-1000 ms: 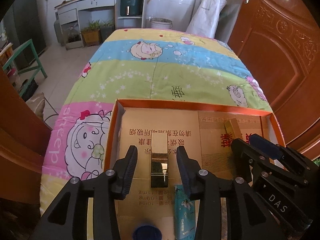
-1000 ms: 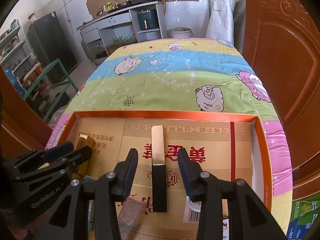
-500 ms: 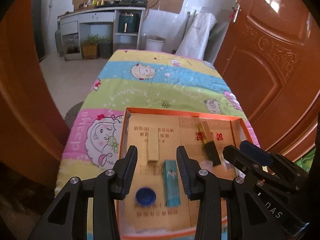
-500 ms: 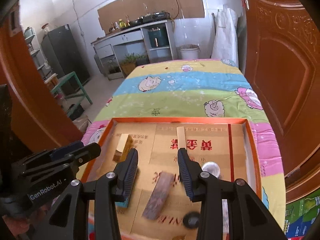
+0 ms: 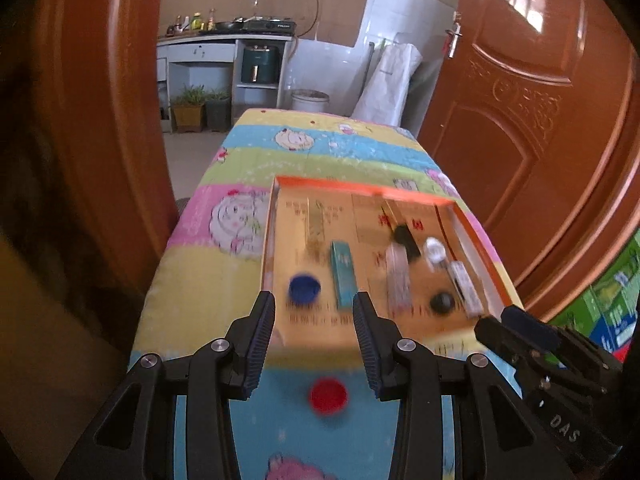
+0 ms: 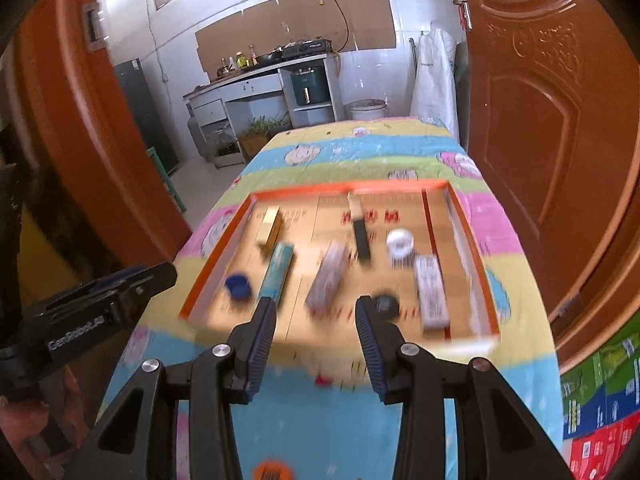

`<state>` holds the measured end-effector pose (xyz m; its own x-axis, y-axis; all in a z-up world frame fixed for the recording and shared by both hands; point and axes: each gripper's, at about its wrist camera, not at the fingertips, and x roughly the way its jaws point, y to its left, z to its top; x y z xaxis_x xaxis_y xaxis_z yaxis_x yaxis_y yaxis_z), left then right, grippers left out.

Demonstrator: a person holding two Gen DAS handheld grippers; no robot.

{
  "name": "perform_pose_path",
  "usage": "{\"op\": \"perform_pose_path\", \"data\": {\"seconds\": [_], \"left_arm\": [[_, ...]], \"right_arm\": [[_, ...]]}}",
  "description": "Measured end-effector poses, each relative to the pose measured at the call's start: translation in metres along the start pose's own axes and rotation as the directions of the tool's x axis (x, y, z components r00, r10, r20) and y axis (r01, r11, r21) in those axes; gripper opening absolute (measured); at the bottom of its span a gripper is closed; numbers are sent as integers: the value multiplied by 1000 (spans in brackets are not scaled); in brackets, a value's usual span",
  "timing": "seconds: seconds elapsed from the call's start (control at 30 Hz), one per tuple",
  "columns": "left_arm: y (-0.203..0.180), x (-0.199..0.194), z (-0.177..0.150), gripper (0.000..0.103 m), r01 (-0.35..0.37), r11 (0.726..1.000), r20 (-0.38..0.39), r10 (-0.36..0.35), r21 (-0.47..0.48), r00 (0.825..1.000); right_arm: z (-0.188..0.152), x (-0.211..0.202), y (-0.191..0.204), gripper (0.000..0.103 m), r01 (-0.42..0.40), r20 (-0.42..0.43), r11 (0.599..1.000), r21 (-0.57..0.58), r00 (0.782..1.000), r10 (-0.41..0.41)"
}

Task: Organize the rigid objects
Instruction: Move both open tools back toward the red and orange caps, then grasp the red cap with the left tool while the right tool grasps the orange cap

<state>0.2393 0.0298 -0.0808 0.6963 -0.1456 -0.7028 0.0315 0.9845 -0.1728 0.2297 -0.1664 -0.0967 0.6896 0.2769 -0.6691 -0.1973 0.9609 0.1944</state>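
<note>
Both hand-held grippers, left (image 5: 314,334) and right (image 6: 316,334), hang with jaws apart and nothing between them, above the cartoon-print worktop (image 5: 208,276). The orange-rimmed tray (image 6: 340,189) lies ahead, holding boxes and caps. A red cap (image 5: 328,395) sits outside it, near the left gripper.

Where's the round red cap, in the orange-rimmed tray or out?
Out. The round red cap lies on the blue cloth, nearer the camera than the orange-rimmed tray.

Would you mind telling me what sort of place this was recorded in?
Probably a home kitchen: a stove on a counter, wooden doors, and a cartoon-print cloth over the table.
</note>
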Motion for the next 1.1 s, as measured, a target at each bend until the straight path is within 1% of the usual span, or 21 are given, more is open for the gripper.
{"op": "perform_pose_path", "data": {"seconds": [0.13,0.23,0.33,0.37,0.5,0.63,0.73,0.87,0.9,0.93,0.97,1.03,1.1], "left_arm": [[3,-12,-29,42,12,1000,-19,-12,-22,1000],[5,-24,-46,42,19,999,-6,-19,-34,1000],[6,-32,-60,42,25,999,2,-25,-21,1000],[6,-33,-64,42,25,1000,-7,-25,-17,1000],[12,-34,-76,42,6,1000,-25,-7,-19,1000],[20,-33,-81,42,-6,1000,-27,6,-30,1000],[23,-27,-80,42,-8,999,-38,7,-35,999],[15,-14,-79,42,-6,1000,-64,5,-2,998],[12,-9,-80,42,-2,1000,-71,3,8,997],[9,-5,-80,42,2,1000,-80,0,17,997],[5,0,-80,42,3,1000,-88,0,27,996],[-3,10,-79,42,-3,998,-98,9,59,995],[-12,19,-76,42,2,996,-110,8,89,994]], "right_arm": [[-36,-17,13,41,-16,-11,1000,1,1000,16],[-59,-27,25,41,-9,-2,1000,-27,1000,9],[-76,-31,34,41,2,-2,998,-68,1000,-2],[-80,-31,36,41,9,0,997,-79,1000,-9],[-95,-22,38,41,12,-38,996,-90,999,-16],[-107,-7,38,41,-3,-94,997,-80,996,-5],[-111,-1,42,41,11,-99,995,-101,995,-21],[-116,7,41,41,23,-119,994,-106,992,-36],[-118,10,40,36,28,-132,994,-108,990,-42],[-120,10,39,29,39,-130,993,-110,990,-54],[-121,8,39,30,47,-126,993,-109,990,-61],[-122,3,33,30,21,-129,997,-76,991,-31],[-125,-3,27,30,25,-123,998,-62,992,-32]]}}
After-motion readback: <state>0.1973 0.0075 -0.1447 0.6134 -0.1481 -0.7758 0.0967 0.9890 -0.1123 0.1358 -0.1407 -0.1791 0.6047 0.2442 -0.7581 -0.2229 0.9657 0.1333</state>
